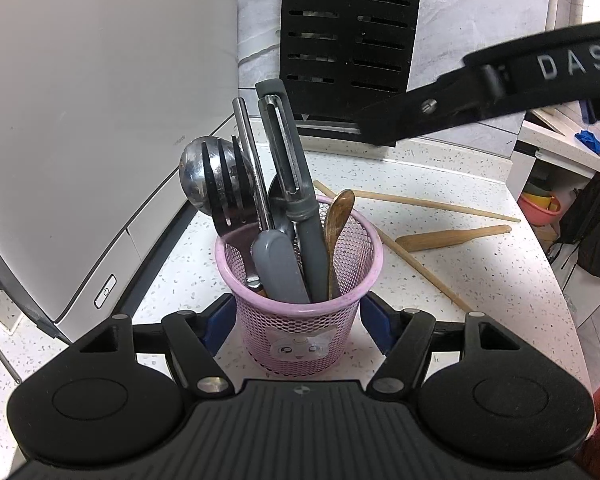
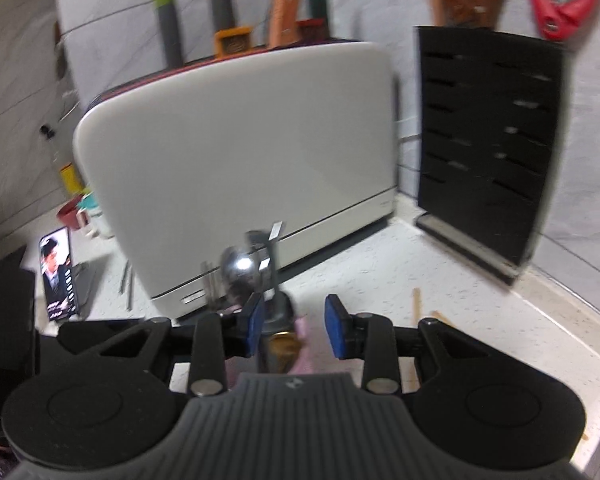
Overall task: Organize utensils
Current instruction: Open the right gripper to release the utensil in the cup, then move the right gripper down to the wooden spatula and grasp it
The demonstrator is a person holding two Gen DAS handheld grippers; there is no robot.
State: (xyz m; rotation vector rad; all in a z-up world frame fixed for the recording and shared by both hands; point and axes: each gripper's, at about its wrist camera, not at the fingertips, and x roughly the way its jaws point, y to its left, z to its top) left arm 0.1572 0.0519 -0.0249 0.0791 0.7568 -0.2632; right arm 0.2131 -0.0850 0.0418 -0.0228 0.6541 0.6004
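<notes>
Left wrist view: left gripper (image 1: 299,324), jaws pinching one pink mesh cup (image 1: 300,320) on the worktop (image 1: 480,280); inside, one fork (image 1: 224,188), one peeler (image 1: 288,168), one wooden spoon (image 1: 338,216). Beside it lie two chopsticks (image 1: 428,202) and one wooden spatula (image 1: 452,237). Right wrist view: right gripper (image 2: 294,330), jaws spread, empty, above the cup.

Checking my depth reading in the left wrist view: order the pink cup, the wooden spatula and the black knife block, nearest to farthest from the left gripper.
1. Pink cup: between the left gripper's blue pads, centre.
2. Wooden spatula: flat on the counter, beyond the cup, to the right.
3. Black knife block: upright against the back wall, top centre.
</notes>
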